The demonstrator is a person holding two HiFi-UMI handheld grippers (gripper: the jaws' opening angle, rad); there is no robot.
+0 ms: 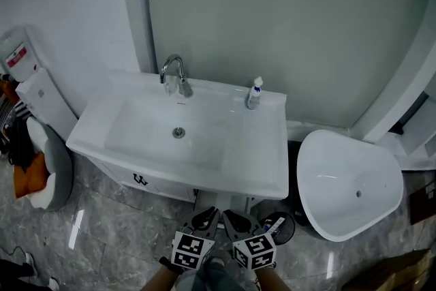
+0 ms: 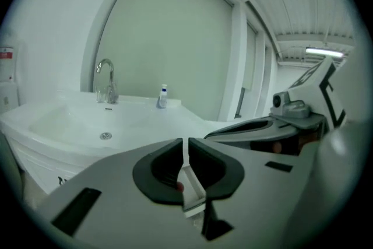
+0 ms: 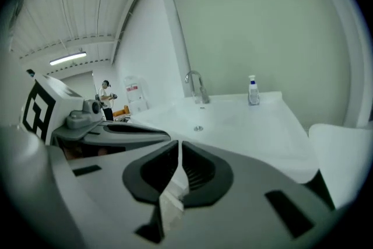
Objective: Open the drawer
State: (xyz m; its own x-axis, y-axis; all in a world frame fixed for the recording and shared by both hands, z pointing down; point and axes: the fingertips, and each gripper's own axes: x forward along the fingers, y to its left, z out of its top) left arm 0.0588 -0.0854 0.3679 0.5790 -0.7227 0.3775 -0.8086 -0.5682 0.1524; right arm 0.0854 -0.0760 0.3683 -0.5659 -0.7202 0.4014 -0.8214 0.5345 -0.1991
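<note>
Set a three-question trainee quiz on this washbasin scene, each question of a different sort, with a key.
1. True or false: the left hand-held gripper has its jaws together with nothing between them.
2. Multiple choice: where does the small bottle stand?
A) down in the bowl by the drain
B) on the sink rim behind the bowl, right of the faucet
C) on the floor
3. Fill in: the right hand-held gripper is ____ (open or shut).

Key: 1 true; 2 B; 3 shut.
</note>
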